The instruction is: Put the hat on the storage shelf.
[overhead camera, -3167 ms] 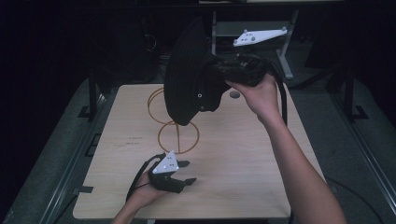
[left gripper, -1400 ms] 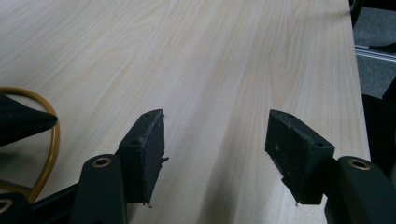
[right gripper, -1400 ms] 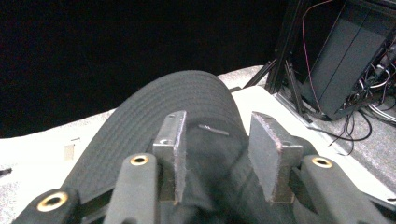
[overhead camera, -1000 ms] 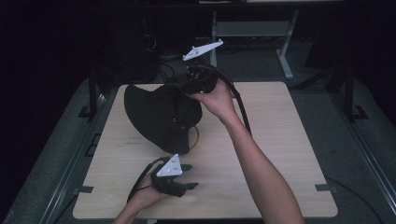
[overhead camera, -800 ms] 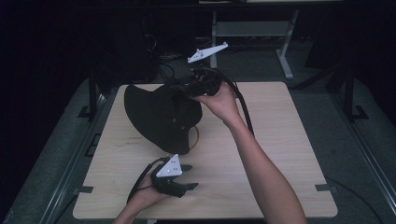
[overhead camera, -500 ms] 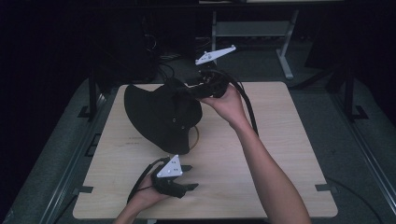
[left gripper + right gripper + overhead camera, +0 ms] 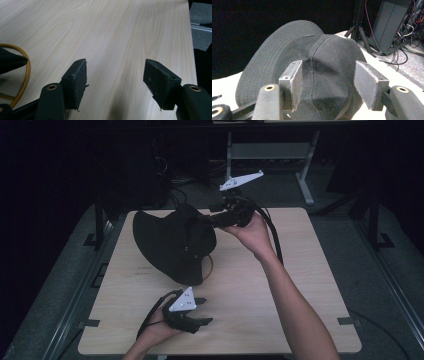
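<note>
While our left gripper (image 7: pixel 192 319) rests idle on the near bench (image 7: pixel 280 320), jaws wide and empty, our right gripper (image 7: pixel 212 220) has just been opening its jaws around the crown of the black hat (image 7: pixel 172 242). The hat sits over a yellow ring (image 7: pixel 23 75) mid-bench, fabric between the pads but seemingly unpinched. To release cleanly, we judge it best to finish opening, then back straight off without snagging the cloth.

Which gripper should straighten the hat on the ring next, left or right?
Right. The right gripper is at the hat, its jaws just opened with the crown between them. The left gripper rests open near the table's front edge, away from the hat, with only bare wood between its jaws.
</note>
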Demonstrator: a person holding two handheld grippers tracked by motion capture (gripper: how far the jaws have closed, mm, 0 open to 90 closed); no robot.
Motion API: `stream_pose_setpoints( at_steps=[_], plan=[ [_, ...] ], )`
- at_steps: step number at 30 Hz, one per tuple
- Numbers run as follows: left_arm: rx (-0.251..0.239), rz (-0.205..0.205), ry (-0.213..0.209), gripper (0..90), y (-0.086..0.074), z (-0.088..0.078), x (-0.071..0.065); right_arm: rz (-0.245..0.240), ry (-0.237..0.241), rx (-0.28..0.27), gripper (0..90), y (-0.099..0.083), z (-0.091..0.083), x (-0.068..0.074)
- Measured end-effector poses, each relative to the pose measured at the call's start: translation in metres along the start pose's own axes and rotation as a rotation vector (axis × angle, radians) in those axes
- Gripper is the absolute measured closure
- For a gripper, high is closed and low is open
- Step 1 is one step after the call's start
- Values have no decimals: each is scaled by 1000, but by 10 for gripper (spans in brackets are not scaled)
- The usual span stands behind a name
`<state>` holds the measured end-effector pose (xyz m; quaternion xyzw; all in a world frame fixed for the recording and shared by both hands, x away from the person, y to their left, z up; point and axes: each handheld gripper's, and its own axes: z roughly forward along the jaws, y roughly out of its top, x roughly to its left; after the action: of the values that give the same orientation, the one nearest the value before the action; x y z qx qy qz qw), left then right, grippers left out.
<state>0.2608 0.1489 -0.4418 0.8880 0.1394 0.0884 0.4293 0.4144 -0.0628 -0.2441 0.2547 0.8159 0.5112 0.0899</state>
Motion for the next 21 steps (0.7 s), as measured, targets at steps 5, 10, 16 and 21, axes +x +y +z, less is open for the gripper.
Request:
stream_pose_setpoints(
  at_steps=[5, 10, 16, 21],
  plan=[
    [0, -1, 1, 344, 0, 0, 0, 8, -2, 0, 359, -4, -3, -3],
    [-1, -2, 3, 339, 0, 1, -1, 14, -1, 3, 343, -9, -7, -7],
    [-6, -8, 5, 330, 0, 1, -1, 28, -5, 11, 324, -14, -14, -10],
    [-9, -17, 2, 326, -1, 2, -2, 29, -17, 3, 317, -18, -20, -12]
  ],
)
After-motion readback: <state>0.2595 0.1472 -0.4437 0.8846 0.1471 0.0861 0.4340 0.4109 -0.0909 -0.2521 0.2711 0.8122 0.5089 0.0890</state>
